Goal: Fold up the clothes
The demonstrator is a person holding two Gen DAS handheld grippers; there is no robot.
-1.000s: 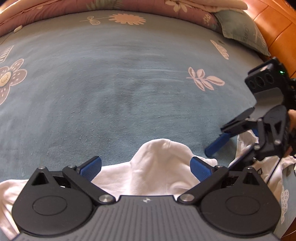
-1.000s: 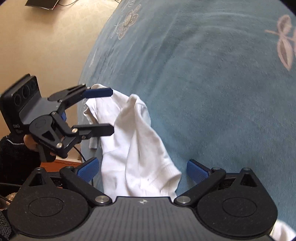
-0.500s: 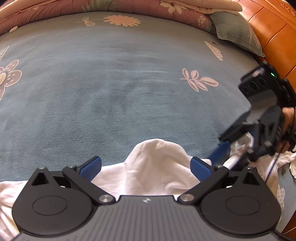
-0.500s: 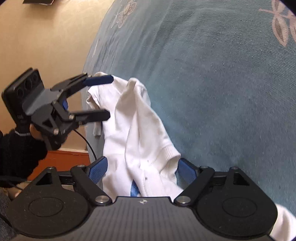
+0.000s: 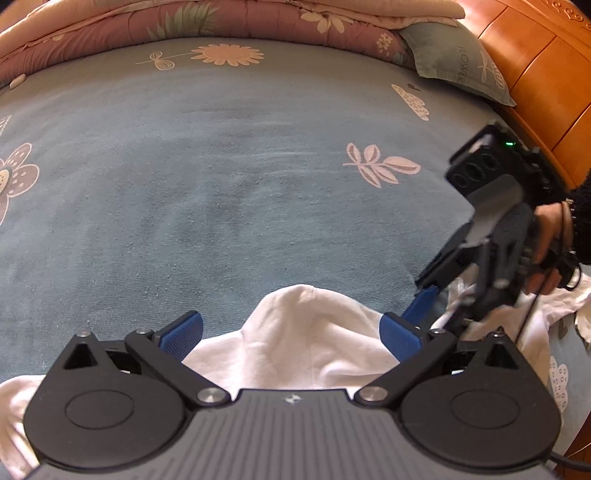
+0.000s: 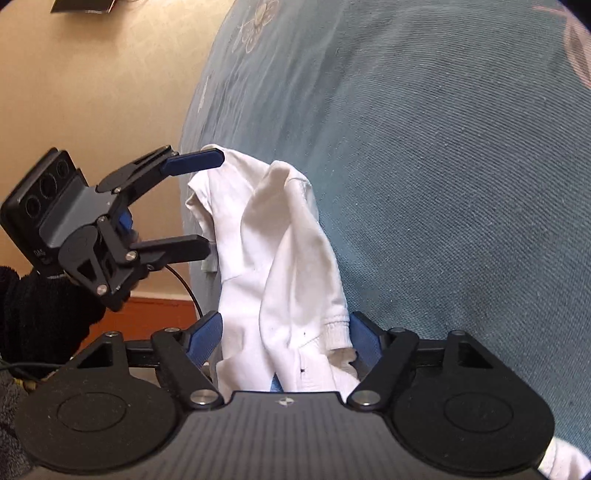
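White cotton garment (image 5: 306,343) lies bunched at the near edge of the blue-grey floral bedspread (image 5: 221,192), in the left wrist view at 6 o'clock, a hump of it rising between the blue pads. Left gripper (image 5: 291,332): jaws wide, pads either side of the hump, no clear contact with the cloth. In the right wrist view the same gripper (image 6: 207,203) sits at 9 o'clock, fingers spread, tips at the far end of the garment (image 6: 280,258); whether the lower tip touches cloth I can't tell.

Right gripper (image 6: 286,336): jaws narrower than the left, pads bracketing a ribbed cuff or hem (image 6: 338,332), cloth filling the gap. Pads look near the fabric on both sides but not clamped flat; can't tell if it grips. From the left wrist view it shows at 3 o'clock (image 5: 436,302), blurred, tilted down onto the garment's right end, held by a hand (image 5: 550,236) in a dark sleeve (image 5: 581,218).

Pink floral quilt (image 5: 184,22) at 12 o'clock, grey-green pillow (image 5: 458,62) at 1 o'clock against the orange wooden headboard (image 5: 535,66). Cream wall (image 6: 92,110) at 10 o'clock in the right view.
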